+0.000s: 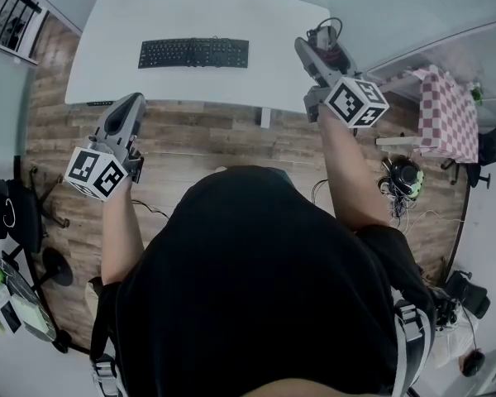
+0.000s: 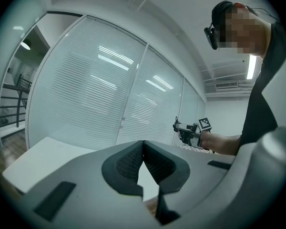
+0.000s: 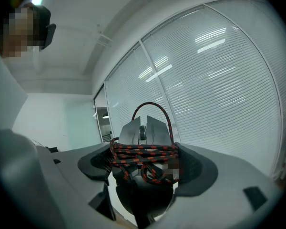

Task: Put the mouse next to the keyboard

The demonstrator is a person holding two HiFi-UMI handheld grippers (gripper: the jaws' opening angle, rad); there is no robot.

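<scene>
White rectangular table (image 1: 107,31) far ahead: right tongs (image 3: 143,168) clamp dark mouse w/ red-black braided cable (image 3: 144,128) (left tongs (image 2: 143,161) pressed together, empty). Best set it down flat, just right of black keyboard (image 1: 193,53).

A white bench (image 1: 116,69) stands on a wood-plank floor (image 1: 207,139). A black keyboard (image 1: 193,53) lies flat on the bench, about midway between the left and right edges. Its long side runs parallel to the near edge and sits slightly closer to that edge than to the far one.
</scene>
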